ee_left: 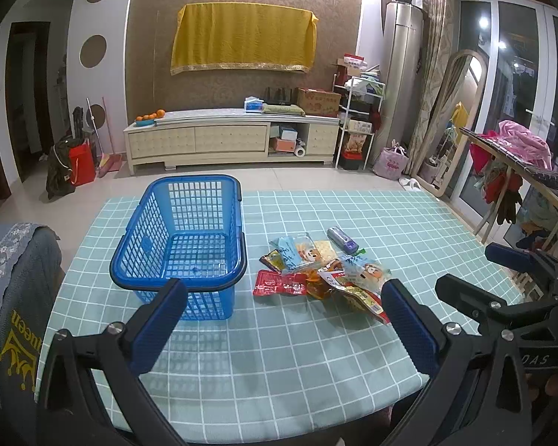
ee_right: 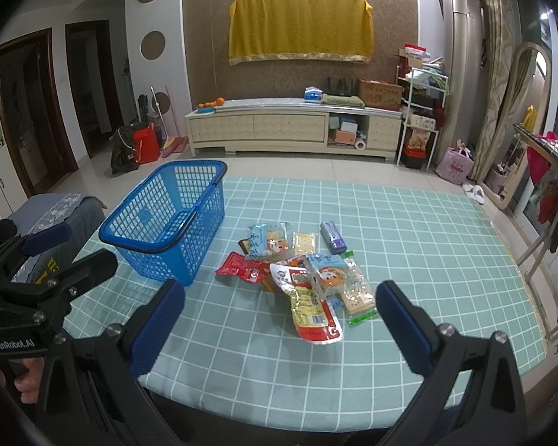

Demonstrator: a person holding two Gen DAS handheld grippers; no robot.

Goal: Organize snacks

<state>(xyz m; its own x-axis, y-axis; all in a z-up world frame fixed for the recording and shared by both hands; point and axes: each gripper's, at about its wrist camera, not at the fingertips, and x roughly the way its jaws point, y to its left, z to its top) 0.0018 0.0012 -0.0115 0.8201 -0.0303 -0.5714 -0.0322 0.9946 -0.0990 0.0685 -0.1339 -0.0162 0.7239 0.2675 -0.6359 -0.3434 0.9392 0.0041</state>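
Note:
An empty blue plastic basket (ee_left: 160, 219) (ee_right: 148, 215) stands on the left of the checked tablecloth (ee_left: 297, 353) (ee_right: 409, 230). To its right lies a pile of snack packets (ee_left: 316, 271) (ee_right: 301, 271), with a red packet (ee_left: 279, 284) (ee_right: 241, 267), a purple packet (ee_left: 341, 239) (ee_right: 332, 236) and a red-and-yellow packet (ee_right: 310, 306) nearest me. My left gripper (ee_left: 284, 297) is open and empty above the table's near side. My right gripper (ee_right: 281, 299) is open and empty, in front of the pile. Each gripper shows in the other's view (ee_left: 502, 271) (ee_right: 63, 252).
A grey cloth-covered chair (ee_left: 15, 282) (ee_right: 55, 212) stands left of the table. Beyond the table are tiled floor, a TV cabinet (ee_left: 230, 141), a shelf rack (ee_left: 357, 122) and a drying rack with clothes (ee_left: 517, 163) at right.

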